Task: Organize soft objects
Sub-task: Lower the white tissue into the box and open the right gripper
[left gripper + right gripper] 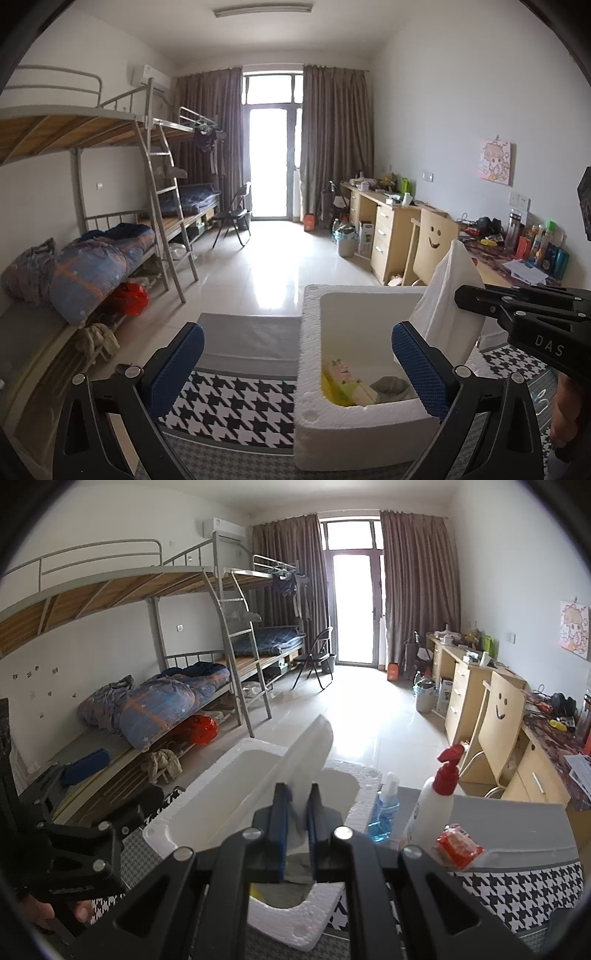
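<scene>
Right gripper (pixel 298 805) pinches limp white cloth (pixel 303 753), its long axis running toward 12 o'clock over the open white foam box (pixel 184 812) directly beneath; left gripper (pixel 295 354), spread and empty, straddles the box's near-left wall.

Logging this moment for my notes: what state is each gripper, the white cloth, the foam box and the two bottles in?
left gripper: open, fingers either side of the box's near left corner
right gripper: shut on the white cloth
white cloth: held up over the box
foam box: lidless, soft items at the bottom
white spray bottle: upright, red trigger on
blue bottle: upright beside the box
</scene>
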The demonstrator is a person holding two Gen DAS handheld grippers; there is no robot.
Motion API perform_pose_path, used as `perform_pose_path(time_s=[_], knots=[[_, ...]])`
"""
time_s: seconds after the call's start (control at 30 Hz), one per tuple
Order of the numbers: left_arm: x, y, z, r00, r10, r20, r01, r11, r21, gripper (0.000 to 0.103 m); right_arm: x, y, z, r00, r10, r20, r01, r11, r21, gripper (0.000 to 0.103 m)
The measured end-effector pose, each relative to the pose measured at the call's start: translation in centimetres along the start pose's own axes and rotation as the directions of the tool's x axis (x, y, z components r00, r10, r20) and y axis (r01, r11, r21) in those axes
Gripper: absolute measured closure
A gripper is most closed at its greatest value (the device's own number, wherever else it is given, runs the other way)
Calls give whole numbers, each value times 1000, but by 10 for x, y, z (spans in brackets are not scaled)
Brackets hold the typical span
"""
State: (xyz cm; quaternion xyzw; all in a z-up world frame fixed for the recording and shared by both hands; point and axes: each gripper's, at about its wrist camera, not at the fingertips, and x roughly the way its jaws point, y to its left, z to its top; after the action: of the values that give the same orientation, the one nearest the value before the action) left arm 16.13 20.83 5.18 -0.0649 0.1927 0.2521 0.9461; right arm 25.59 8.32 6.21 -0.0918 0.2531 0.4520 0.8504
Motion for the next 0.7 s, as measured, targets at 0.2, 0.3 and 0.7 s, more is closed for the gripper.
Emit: perform_pose_path(time_s=[0.2, 0.3, 0.7], knots=[[-2, 7, -3, 1000, 11, -2, -11, 1000, -5, 1, 6, 2, 1, 1000, 3, -13, -3, 1000, -3, 91], [-4, 11, -5, 1000, 15, -3, -15, 1000, -10, 1, 9, 2, 1, 1000, 3, -19, -3, 1000, 3, 91], [-4, 16, -12, 1000, 25, -12, -25, 1000, -14, 1, 37, 8, -9, 994, -10, -109, 10, 1000, -2, 51]])
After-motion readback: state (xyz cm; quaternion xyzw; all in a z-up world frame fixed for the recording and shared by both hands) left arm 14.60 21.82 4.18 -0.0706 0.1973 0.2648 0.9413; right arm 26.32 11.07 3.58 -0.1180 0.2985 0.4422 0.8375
